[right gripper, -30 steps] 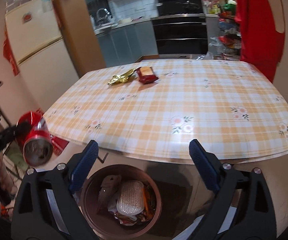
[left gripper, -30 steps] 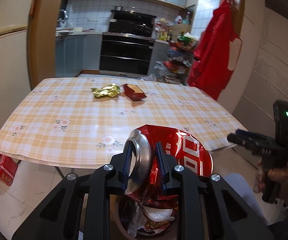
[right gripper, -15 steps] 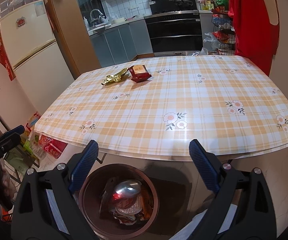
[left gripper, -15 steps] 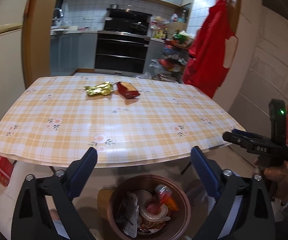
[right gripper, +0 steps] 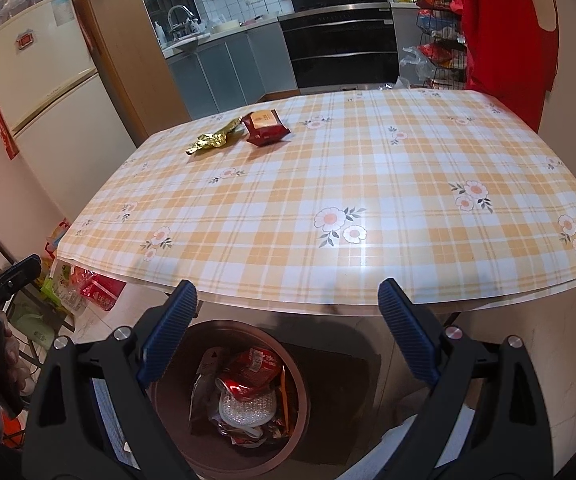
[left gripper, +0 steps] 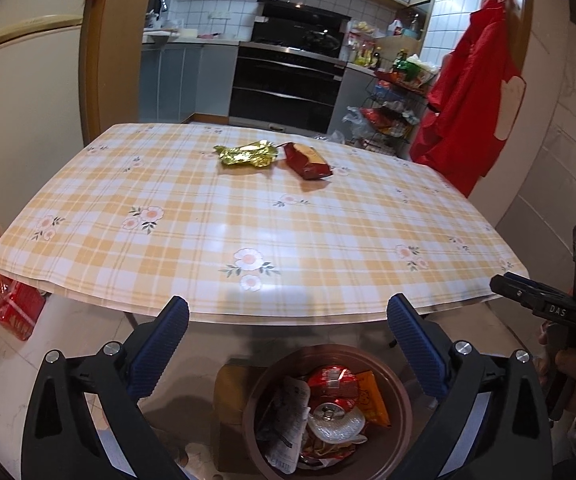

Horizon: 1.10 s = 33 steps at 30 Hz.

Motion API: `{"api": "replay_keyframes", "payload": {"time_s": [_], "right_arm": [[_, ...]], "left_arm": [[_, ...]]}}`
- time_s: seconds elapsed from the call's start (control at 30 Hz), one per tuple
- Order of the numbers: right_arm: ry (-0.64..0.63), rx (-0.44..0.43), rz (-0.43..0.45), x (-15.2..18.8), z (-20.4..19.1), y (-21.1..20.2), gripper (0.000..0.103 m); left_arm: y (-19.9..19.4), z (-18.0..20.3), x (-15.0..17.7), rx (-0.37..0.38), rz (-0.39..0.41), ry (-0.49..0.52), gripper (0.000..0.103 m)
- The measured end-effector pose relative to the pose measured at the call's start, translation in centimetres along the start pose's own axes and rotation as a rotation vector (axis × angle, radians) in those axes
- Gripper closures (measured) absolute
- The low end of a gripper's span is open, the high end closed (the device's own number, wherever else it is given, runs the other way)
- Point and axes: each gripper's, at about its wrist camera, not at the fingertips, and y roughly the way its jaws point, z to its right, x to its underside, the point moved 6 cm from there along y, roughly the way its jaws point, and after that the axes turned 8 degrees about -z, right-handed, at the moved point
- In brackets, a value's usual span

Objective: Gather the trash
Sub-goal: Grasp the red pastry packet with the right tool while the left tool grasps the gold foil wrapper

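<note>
A brown round bin (left gripper: 404,396) stands on the floor below the table's near edge, full of wrappers. A crushed red can (left gripper: 332,410) lies on top of them, also seen in the right wrist view (right gripper: 249,382). My left gripper (left gripper: 288,312) hangs open above the bin with nothing between its blue pads. My right gripper (right gripper: 288,296) is open and empty too, over the same bin (right gripper: 302,392). On the far side of the checked table (left gripper: 247,224) lie a gold foil wrapper (left gripper: 245,154) and a dark red snack packet (left gripper: 308,160), side by side.
A red garment (left gripper: 468,112) hangs at the right beyond the table. A wire rack (left gripper: 392,120) of goods stands by the oven. A cream fridge (right gripper: 47,92) is at the left. Red bags (right gripper: 95,292) lie on the floor under the table's left corner.
My left gripper opened and let go of the crushed red can, which dropped into the bin. Both grippers sank slightly over the bin.
</note>
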Motion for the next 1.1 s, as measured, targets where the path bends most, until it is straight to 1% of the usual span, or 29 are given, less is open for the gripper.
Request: {"api": "replay_keyframes", "payload": {"time_s": [0.13, 0.33, 0.47, 0.6, 0.67, 0.77, 0.83, 0.9, 1.0, 1.1], "right_arm": [[-0.001, 0.005, -0.017, -0.6, 0.3, 1.2, 0.012], [-0.020, 0.016, -0.037, -2.5, 0.3, 3.1, 0.012], [-0.039, 0.018, -0.051, -4.4, 0.0, 5.1, 0.012], [-0.050, -0.006, -0.072, -7.0, -0.4, 7.8, 0.012], [-0.065, -0.015, -0.087, -8.8, -0.7, 9.6, 0.012], [-0.117, -0.045, -0.091, -12.5, -1.8, 12.6, 0.009], [-0.160, -0.048, -0.081, -14.9, -2.3, 14.4, 0.009], [-0.218, -0.052, -0.062, -18.0, -3.1, 16.7, 0.009], [-0.273, -0.065, -0.029, -22.3, -3.8, 20.0, 0.009], [-0.274, -0.057, -0.039, -25.5, -3.9, 23.6, 0.009]], "left_arm": [[0.9, -1.1, -0.7, -0.021, -0.006, -0.011, 0.006], [2.4, -2.9, -2.2, -0.043, -0.013, -0.036, 0.006], [3.9, -3.9, -3.1, -0.050, -0.026, -0.043, 0.006], [6.1, -5.1, -4.4, -0.043, -0.034, -0.049, 0.006], [7.5, -5.7, -5.1, -0.048, -0.045, -0.051, 0.006], [9.6, -6.6, -6.7, -0.051, -0.052, -0.051, 0.006], [11.3, -7.2, -8.3, -0.046, -0.052, -0.049, 0.006], [12.7, -7.8, -9.6, -0.042, -0.055, -0.055, 0.006], [15.1, -8.8, -12.0, -0.029, -0.062, -0.068, 0.006], [17.7, -9.6, -14.4, -0.018, -0.071, -0.072, 0.006]]}}
